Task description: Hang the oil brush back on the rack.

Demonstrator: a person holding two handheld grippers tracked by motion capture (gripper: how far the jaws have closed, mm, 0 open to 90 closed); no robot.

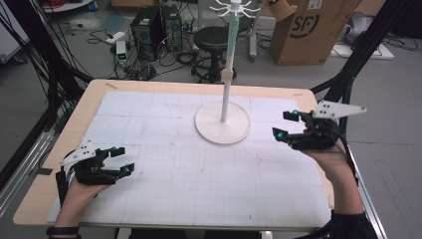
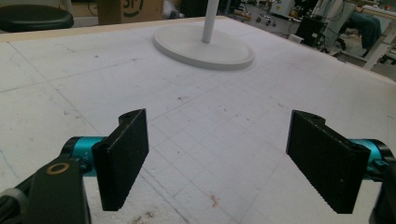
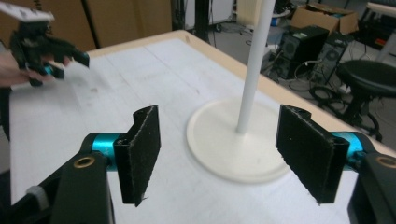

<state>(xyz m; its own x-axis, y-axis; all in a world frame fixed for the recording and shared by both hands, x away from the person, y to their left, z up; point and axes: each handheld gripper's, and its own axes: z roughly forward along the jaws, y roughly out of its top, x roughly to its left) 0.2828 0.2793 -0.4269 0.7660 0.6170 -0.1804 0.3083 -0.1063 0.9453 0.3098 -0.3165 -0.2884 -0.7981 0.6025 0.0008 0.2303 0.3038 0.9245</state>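
Right of the stand base (image 1: 222,129) we've got the right gripper (image 1: 287,124), jaws spread wide, nothing between them, held off the mat (image 1: 164,169) and aimed at the pole (image 1: 226,94). Its own view lines the pole (image 3: 252,70) up in the gap between the pads (image 3: 140,154), so that looks like the approach line, probably why it's raised rather than resting. Well left and nearer us from the base, the left gripper (image 1: 123,160) sits low over the mat, also spread and empty. From its camera the base (image 2: 204,46) is far ahead and off-axis, so we'd judge it as parked and out of the way. The stand is upright, mid-table toward the far edge, disc flat on the mat, hook ring (image 1: 236,7) on top with nothing hanging on it. Neither gripper touches the stand. Wide jaws make sense: the pole is thin, plenty of clearance to close on it. Risk: a grip high on the pole could tip it, since the base is light-looking.
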